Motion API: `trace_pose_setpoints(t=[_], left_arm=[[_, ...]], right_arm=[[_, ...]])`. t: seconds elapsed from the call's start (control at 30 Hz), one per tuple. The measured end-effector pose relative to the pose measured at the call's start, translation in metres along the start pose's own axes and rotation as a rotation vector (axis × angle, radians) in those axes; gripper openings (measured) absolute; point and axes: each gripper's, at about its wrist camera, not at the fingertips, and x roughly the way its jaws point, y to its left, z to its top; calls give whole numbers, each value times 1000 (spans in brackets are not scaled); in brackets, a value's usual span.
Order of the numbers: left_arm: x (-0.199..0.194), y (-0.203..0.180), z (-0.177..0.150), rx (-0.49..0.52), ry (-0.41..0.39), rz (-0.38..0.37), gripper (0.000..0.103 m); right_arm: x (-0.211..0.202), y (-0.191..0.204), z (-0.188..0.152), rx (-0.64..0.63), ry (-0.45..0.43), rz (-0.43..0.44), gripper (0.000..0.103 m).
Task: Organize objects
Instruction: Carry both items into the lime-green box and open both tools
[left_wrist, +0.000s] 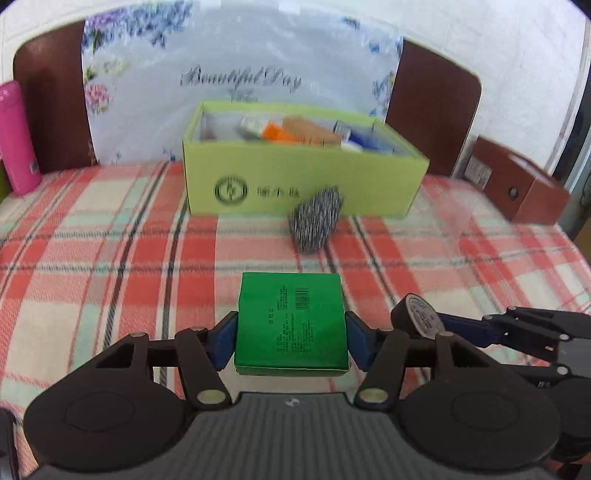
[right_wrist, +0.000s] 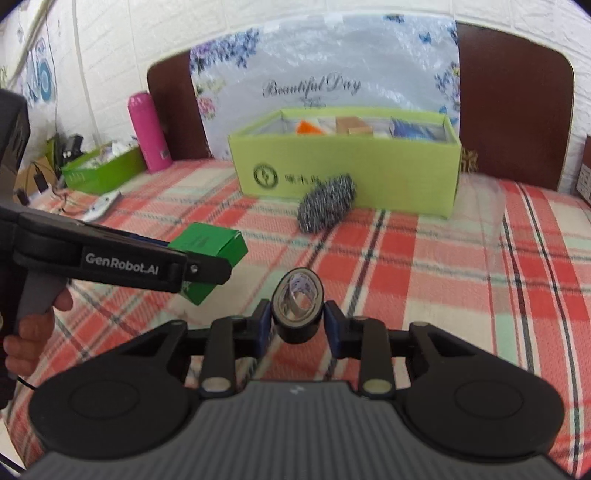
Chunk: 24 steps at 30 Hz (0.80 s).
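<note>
My left gripper (left_wrist: 291, 341) is shut on a green carton (left_wrist: 291, 325) and holds it above the plaid cloth; the carton also shows in the right wrist view (right_wrist: 212, 245). My right gripper (right_wrist: 297, 321) is shut on a black tape roll (right_wrist: 297, 308), seen too in the left wrist view (left_wrist: 417, 315) just right of the carton. A steel wool scrubber (left_wrist: 316, 219) (right_wrist: 327, 203) lies against the front of an open lime-green box (left_wrist: 295, 184) (right_wrist: 343, 170) that holds several small items.
A pink bottle (left_wrist: 18, 140) (right_wrist: 147, 129) stands at the left by the brown headboard (right_wrist: 513, 103). A floral plastic sheet (left_wrist: 240, 81) leans behind the box. A brown box (left_wrist: 517, 184) sits at the right. A green bin (right_wrist: 99, 170) is far left.
</note>
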Motion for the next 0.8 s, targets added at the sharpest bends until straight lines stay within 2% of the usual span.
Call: trace_pose_setpoints(t=[0.23, 0.33, 0.43, 0.63, 0.8], left_arm=[[-12, 0, 56, -11, -129, -2, 62], [-8, 3, 85, -11, -177, -4, 62], [6, 8, 114, -5, -206, 31, 62], [52, 26, 147, -9, -187, 97, 62], [83, 34, 160, 0, -153, 109, 62]], right_arm=[[-1, -7, 54, -21, -120, 22, 30], [4, -12, 80, -44, -172, 8, 30], [17, -20, 107, -45, -217, -22, 30], [59, -48, 149, -18, -241, -99, 30], [99, -68, 170, -2, -224, -151, 30]])
